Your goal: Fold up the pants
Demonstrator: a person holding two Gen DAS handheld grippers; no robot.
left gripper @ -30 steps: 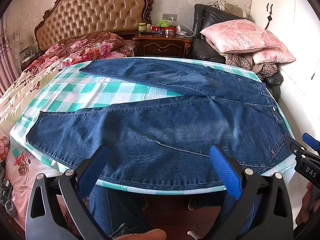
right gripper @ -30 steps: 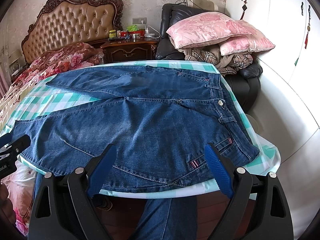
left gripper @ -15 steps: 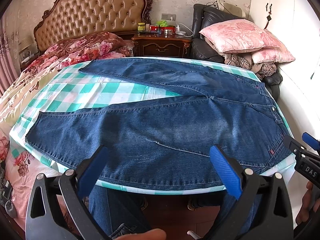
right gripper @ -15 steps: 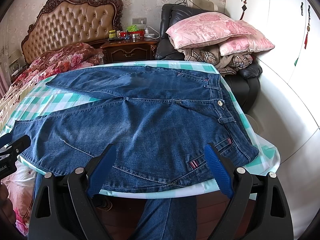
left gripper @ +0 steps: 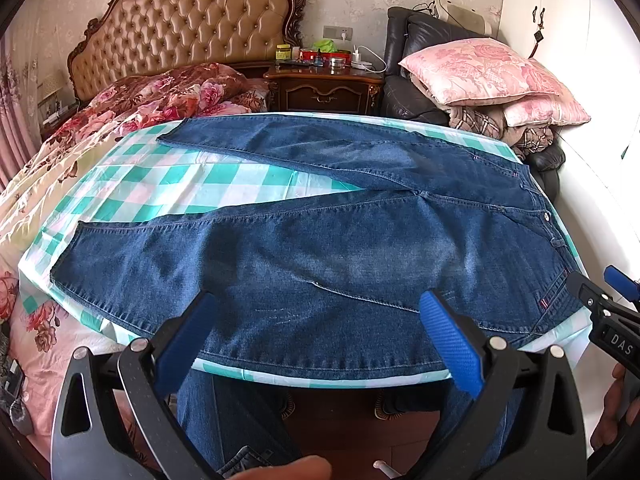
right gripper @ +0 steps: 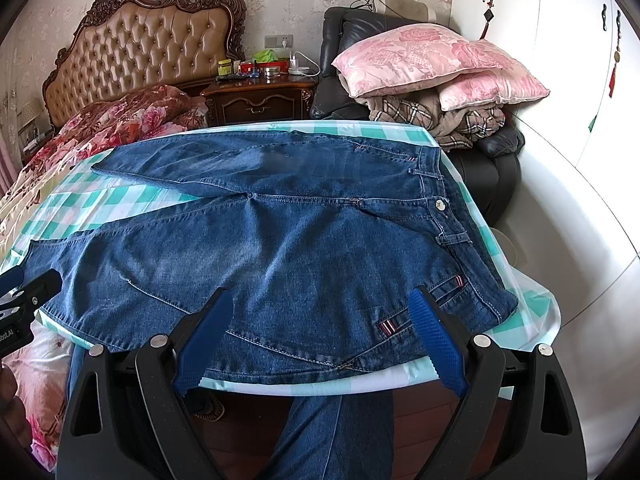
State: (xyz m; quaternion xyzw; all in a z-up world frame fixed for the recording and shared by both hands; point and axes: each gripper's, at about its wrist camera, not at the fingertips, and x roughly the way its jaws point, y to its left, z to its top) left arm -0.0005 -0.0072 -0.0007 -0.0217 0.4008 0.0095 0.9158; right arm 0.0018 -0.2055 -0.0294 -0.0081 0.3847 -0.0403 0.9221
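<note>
Blue jeans (left gripper: pixel 320 248) (right gripper: pixel 280 248) lie spread flat on a table with a green-and-white check cloth (left gripper: pixel 168 184) (right gripper: pixel 532 312). The waistband is at the right, and the two legs fan apart toward the left. My left gripper (left gripper: pixel 316 320) hovers open above the near leg by the table's front edge, nothing between its blue pads. Over the near hip and pocket my right gripper (right gripper: pixel 320 316) also stands open and empty. Each gripper's tip shows at the edge of the other's view.
A bed with a floral quilt (left gripper: pixel 132 100) and tufted headboard stands left of the table. Behind are a wooden nightstand (left gripper: pixel 324 88) and a black armchair stacked with pink pillows (left gripper: pixel 480 72). White wardrobe doors (right gripper: pixel 560 60) stand at right. A person's denim-clad legs (right gripper: pixel 340 440) stand below the table edge.
</note>
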